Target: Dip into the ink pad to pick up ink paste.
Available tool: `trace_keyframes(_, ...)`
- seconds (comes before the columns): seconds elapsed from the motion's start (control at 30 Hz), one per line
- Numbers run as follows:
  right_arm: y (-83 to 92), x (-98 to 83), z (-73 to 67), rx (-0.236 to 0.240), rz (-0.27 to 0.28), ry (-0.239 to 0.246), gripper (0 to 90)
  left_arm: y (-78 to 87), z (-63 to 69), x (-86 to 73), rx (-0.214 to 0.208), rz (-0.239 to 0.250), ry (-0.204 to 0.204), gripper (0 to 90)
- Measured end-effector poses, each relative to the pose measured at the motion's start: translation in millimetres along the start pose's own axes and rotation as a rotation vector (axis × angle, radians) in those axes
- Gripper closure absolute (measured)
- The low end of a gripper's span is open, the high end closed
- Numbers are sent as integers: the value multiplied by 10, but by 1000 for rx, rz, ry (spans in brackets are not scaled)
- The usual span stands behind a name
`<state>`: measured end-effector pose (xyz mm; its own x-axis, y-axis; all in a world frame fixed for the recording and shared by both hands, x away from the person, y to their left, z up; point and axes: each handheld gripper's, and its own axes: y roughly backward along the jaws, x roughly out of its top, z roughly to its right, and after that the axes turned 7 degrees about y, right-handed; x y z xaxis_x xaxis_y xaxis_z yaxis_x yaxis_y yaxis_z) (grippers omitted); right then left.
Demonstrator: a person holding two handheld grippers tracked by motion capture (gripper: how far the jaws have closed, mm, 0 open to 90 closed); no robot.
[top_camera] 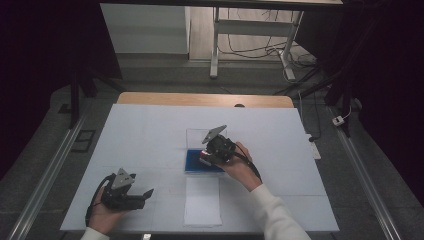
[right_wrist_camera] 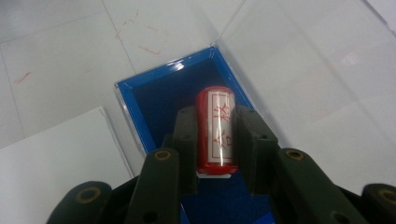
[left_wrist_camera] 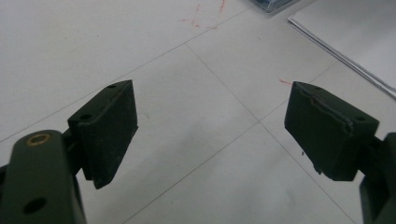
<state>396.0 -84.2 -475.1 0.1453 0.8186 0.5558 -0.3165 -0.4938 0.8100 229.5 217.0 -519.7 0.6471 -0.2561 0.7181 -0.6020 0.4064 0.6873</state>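
Right tongs [right_wrist_camera: 215,140] grip a red stamp [right_wrist_camera: 215,130] over the blue box [right_wrist_camera: 140,100] at desk centre — left tongs [left_wrist_camera: 210,126] gape empty at seven o'clock on the desk [top_camera: 150,130].

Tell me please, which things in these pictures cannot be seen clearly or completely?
- Red cylinder: right gripper view, the right gripper covers its sides and lower end; its red characters are too blurred to read.
- Blue box: right gripper view, its near part is hidden behind the gripper; high view, the hand covers part of it.
- Paper stack: left gripper view, cut off by the right edge.
- Left gripper: open over bare table.
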Motion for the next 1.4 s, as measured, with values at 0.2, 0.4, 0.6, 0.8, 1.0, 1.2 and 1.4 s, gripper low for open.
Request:
trace_keyframes(0.2, -26, 8, -20, -5, -24, -4, 708, 4, 21, 4, -1, -1, -4, 172)
trace_keyframes(0.4, -39, -36, 6, 8, 3, -18, 710, 5, 37, 6, 1, 0, -4, 172)
trace_keyframes(0.6, -39, -48, 3, 9, 4, -16, 711, 25, 42, 7, 4, 3, 0, 171)
trace_keyframes(0.8, -45, -77, 36, 30, 24, -33, 711, 25, 38, 4, 5, 1, 1, 171)
trace_keyframes(1.0, -46, -71, 11, 14, 21, -22, 710, 26, 36, 4, 8, 3, 0, 171)
trace_keyframes(1.2, 2, -63, 15, 14, 40, 3, 705, 21, 21, 0, 10, 3, 1, 169)
trace_keyframes(1.4, 125, -84, 80, 14, 128, -45, 704, 26, -13, -7, 10, 6, 3, 169)
